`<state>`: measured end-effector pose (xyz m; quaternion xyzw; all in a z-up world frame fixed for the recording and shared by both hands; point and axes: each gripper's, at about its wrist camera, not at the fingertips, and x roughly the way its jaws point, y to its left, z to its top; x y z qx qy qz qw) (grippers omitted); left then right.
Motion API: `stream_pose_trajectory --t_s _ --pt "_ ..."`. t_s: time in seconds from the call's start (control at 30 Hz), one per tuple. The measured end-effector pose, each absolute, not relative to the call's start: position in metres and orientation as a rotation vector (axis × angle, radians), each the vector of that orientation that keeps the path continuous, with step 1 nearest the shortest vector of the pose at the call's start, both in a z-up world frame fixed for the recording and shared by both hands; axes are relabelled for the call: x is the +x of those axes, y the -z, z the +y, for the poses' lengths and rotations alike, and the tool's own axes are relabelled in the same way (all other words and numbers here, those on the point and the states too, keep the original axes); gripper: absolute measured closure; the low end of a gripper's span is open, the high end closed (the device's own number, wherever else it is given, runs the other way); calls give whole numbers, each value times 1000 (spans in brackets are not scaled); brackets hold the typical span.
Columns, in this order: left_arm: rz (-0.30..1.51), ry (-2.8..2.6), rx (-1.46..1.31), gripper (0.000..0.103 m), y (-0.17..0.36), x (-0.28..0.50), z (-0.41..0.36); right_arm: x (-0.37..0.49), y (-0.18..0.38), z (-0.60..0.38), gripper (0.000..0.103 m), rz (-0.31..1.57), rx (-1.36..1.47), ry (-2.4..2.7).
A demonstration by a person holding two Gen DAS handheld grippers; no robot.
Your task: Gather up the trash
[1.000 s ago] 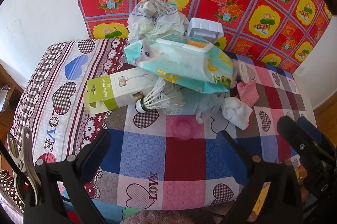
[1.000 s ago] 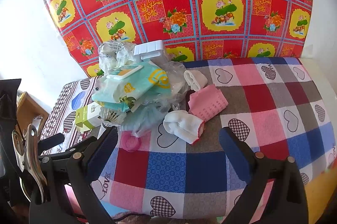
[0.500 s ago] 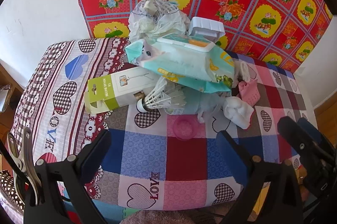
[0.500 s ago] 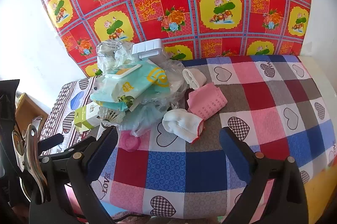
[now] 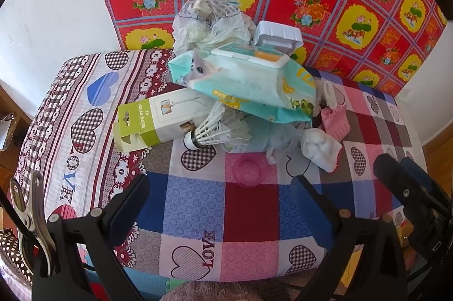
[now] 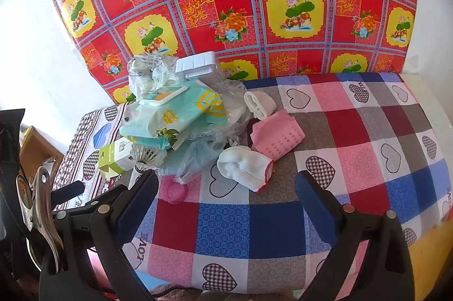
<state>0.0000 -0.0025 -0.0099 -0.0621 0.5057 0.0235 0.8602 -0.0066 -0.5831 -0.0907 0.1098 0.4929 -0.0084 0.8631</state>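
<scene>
Nothing looks collected yet: the heap topped by a teal wet-wipe pack [image 5: 249, 85] sits untouched on the patchwork-clothed worktop [image 5: 249, 216]; left claw [image 5: 220, 204] and right claw [image 6: 226, 196] gape wide, empty.

Black claw [image 5: 219, 199] (blue pads)

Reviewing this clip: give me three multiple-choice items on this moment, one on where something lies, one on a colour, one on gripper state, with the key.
1. The shuttlecock lies: A) beside the selfie stick box, under the wet wipes pack; B) on the floor; C) on the bare right part of the table.
2. The small round lid in front of the pile is: A) green; B) pink; C) black.
3. The left gripper and right gripper are: A) both shut on trash; B) one holding a sock; C) both open, holding nothing.

Key: 1 A, its feathers tuck under the pack by the box; 2 B, pink on the cloth; 3 C, fingers wide apart, nothing between.
</scene>
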Motion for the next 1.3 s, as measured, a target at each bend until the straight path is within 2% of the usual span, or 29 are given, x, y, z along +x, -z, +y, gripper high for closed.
stream_pose_trajectory --t_s 0.43,0.53,1.23,1.3 --pt "1070 -49 -130 2 12 2 -1 -3 91 -583 4 1048 230 28" --pt "1071 -33 -134 2 12 2 -1 -3 92 -582 11 1053 233 29" --pt "1084 26 -96 6 5 37 27 21 100 -587 11 1063 335 34" --pt "1086 1 -84 9 4 45 28 27 103 -587 11 1069 333 10"
